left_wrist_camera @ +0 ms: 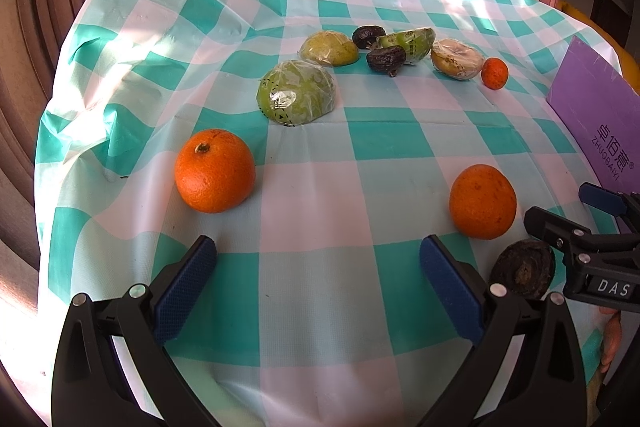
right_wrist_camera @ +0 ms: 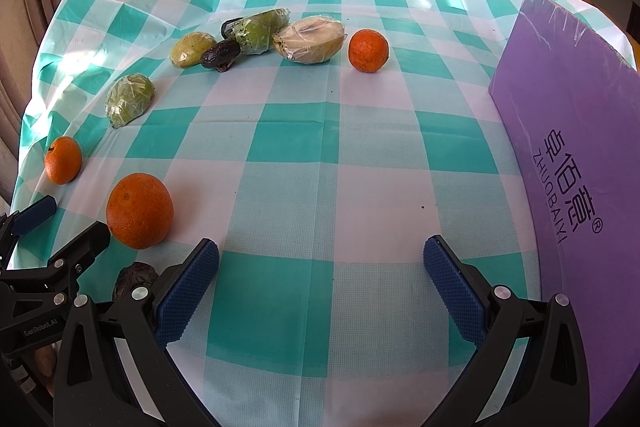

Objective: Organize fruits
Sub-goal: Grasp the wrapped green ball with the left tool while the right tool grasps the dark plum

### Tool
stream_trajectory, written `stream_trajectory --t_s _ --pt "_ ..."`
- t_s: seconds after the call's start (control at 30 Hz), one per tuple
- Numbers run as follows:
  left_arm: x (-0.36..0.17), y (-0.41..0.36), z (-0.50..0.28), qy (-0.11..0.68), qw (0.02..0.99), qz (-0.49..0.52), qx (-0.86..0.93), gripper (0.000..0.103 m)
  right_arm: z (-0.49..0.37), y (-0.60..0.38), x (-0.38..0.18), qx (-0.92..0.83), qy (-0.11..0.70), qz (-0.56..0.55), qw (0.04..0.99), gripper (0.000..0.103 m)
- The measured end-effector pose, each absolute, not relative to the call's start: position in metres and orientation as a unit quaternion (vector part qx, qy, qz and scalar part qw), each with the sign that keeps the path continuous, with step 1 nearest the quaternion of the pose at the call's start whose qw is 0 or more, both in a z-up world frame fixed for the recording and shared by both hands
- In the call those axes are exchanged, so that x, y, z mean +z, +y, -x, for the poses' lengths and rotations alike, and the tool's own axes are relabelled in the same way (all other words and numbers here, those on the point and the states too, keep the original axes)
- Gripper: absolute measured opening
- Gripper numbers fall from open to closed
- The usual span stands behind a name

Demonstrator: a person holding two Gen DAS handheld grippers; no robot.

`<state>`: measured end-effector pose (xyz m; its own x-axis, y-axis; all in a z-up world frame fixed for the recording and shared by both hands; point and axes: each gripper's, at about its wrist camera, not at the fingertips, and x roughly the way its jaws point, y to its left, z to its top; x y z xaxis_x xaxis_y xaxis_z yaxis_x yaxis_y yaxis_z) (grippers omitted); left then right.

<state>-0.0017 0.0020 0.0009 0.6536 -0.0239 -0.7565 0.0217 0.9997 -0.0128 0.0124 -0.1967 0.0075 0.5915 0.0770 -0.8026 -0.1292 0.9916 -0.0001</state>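
Note:
My left gripper [left_wrist_camera: 318,267] is open over the checked tablecloth [left_wrist_camera: 320,187], holding nothing. An orange [left_wrist_camera: 215,171] lies ahead to its left and another orange [left_wrist_camera: 482,201] ahead to its right. A dark wrinkled fruit [left_wrist_camera: 522,269] sits beside its right finger. My right gripper [right_wrist_camera: 320,267] is open and empty too, with the near orange [right_wrist_camera: 139,211] and the dark fruit [right_wrist_camera: 134,279] at its left. Farther back lie plastic-wrapped green fruit pieces [right_wrist_camera: 130,99] [right_wrist_camera: 262,31], a wrapped pale half [right_wrist_camera: 310,40], two dark fruits [right_wrist_camera: 221,55] and a small orange [right_wrist_camera: 368,51].
A purple board [right_wrist_camera: 568,147] with printed lettering lies along the table's right side. Each gripper shows at the edge of the other's view, left gripper [right_wrist_camera: 60,227] and right gripper [left_wrist_camera: 576,213]. The cloth is rumpled at the left edge [left_wrist_camera: 80,131]. Curtains hang behind.

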Motion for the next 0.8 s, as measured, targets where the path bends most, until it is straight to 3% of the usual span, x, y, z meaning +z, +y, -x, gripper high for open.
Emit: stream_trajectory --t_s 0.5,0.8 --pt "0.014 0.024 0.012 0.387 0.917 0.076 -0.066 0.101 -0.008 -0.210 0.030 0.123 0.421 -0.031 0.898 0.098" --pt "0.053 0.043 0.007 0.337 0.935 0.100 -0.052 0.101 -0.010 -0.194 0.040 0.196 0.418 -0.058 0.885 0.098"
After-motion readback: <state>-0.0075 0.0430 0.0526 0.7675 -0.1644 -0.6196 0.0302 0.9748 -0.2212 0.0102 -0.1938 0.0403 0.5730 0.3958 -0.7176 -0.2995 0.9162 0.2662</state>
